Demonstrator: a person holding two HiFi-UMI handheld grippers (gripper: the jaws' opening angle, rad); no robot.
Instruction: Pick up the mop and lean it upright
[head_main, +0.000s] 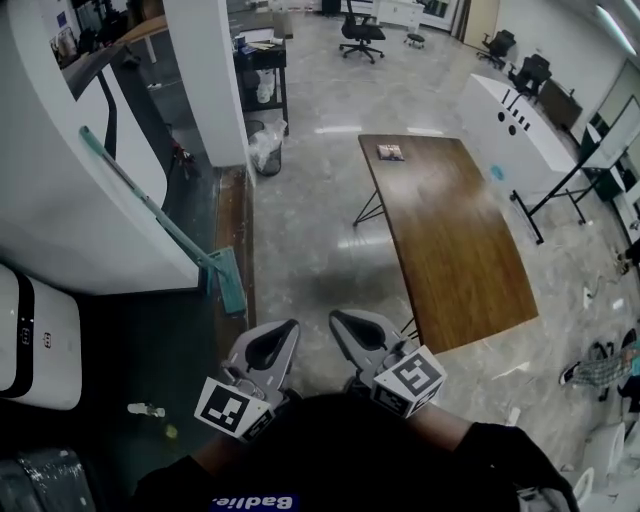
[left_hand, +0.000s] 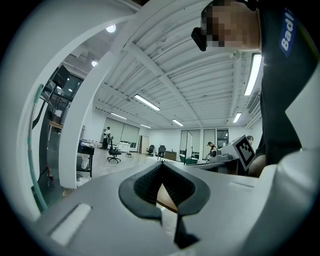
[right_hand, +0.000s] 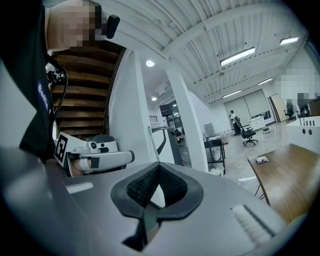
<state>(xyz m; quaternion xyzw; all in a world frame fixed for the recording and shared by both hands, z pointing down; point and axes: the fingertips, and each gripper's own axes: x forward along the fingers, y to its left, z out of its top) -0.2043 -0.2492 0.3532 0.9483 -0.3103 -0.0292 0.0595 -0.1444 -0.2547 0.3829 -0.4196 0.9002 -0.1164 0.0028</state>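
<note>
The mop leans against the white wall at the left; its teal handle (head_main: 150, 205) slants up to the left and its flat teal head (head_main: 229, 281) rests on the dark floor strip. In the left gripper view the handle (left_hand: 31, 160) shows as a thin teal line at the far left. My left gripper (head_main: 284, 331) and right gripper (head_main: 341, 321) are side by side low in the head view, short of the mop head, touching nothing. Both are shut and hold nothing, as the left gripper (left_hand: 162, 167) and right gripper (right_hand: 159, 168) show in their own views.
A long wooden table (head_main: 450, 230) with a small book (head_main: 390, 152) stands to the right. A white appliance (head_main: 35, 340) sits at the left, a small bottle (head_main: 145, 410) on the floor beside it. A bagged bin (head_main: 268, 145) and a black cart (head_main: 262, 70) stand by the pillar.
</note>
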